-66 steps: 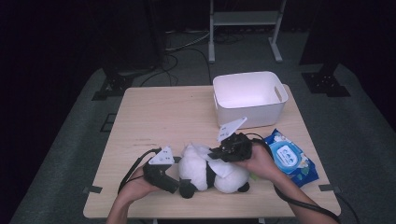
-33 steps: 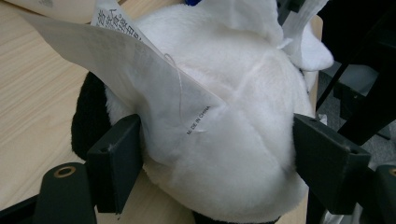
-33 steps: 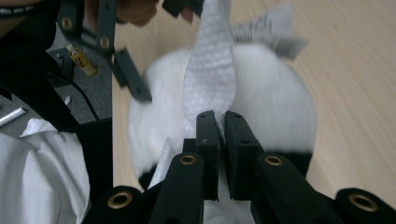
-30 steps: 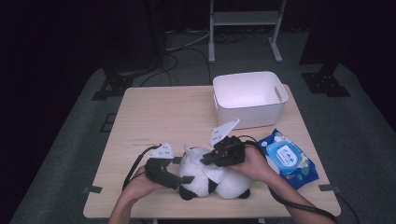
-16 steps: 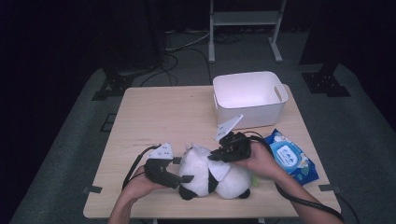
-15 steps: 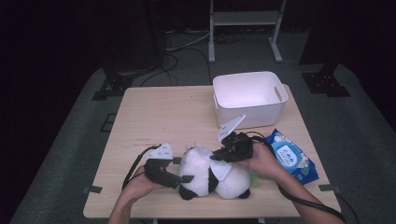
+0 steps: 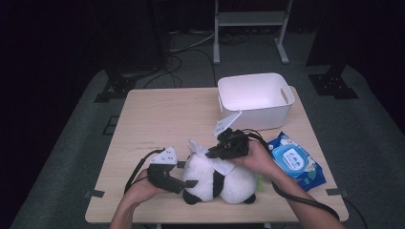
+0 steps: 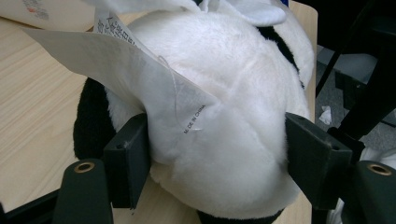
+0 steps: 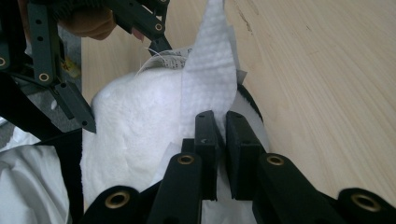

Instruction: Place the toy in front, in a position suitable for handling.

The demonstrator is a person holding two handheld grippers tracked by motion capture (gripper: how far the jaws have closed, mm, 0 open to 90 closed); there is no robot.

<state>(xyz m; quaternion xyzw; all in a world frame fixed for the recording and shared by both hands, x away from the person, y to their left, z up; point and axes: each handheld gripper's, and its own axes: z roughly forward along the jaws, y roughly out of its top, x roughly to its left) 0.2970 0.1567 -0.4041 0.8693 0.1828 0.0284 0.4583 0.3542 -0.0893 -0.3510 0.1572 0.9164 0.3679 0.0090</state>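
A toy panda is seen lying near the front edge of the desk in the high view. In the left gripper view, the jaws of the left gripper are pressed on both sides of the panda's soft white body, having just been closing, and a paper tag is seen. In the right gripper view, the jaws of the right gripper are clamped on a white wipe held over the panda. A white bin is placed at the far right corner. A blue wipe pack is laid by the right edge. Open room is left on the far left part.
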